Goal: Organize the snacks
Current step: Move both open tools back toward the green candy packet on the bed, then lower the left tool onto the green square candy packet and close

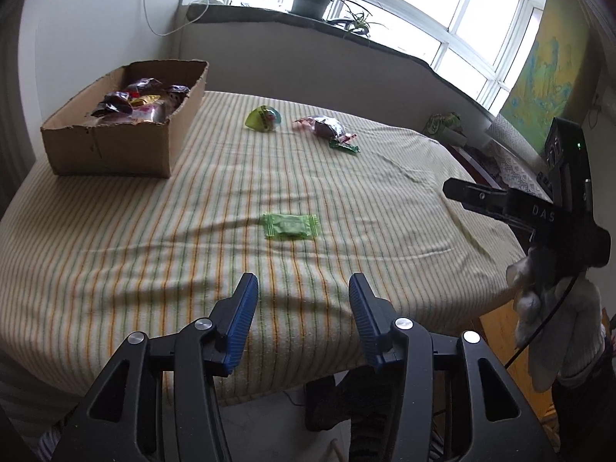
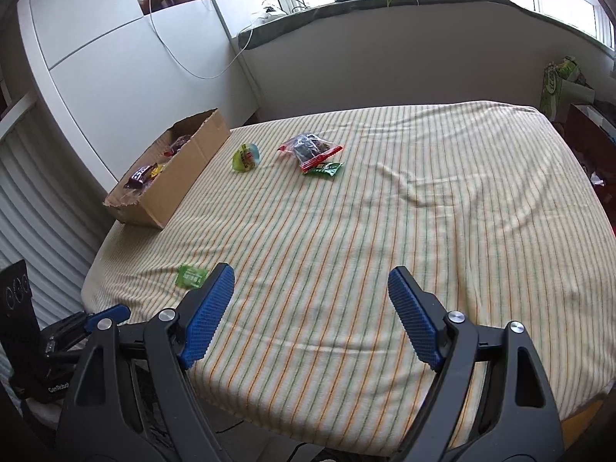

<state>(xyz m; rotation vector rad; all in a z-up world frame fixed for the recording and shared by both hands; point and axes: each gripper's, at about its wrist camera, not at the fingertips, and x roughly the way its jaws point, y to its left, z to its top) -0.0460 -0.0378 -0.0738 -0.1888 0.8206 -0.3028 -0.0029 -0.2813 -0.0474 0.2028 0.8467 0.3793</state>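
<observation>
left gripper [image 1: 302,288] gaping, empty, over near table edge | right gripper [image 2: 310,287] likewise spread, empty | green candy [image 1: 290,225] just ahead, well short of cardboard box [image 1: 115,146] at far-left corner | wide bare striped cloth [image 2: 423,211] right of box

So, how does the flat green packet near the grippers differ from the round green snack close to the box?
The flat green packet lies low, rectangular, alone mid-cloth; the round green snack is domed, yellow-green, nearer the cardboard box. Both rest on the striped cloth, outside the box.
</observation>
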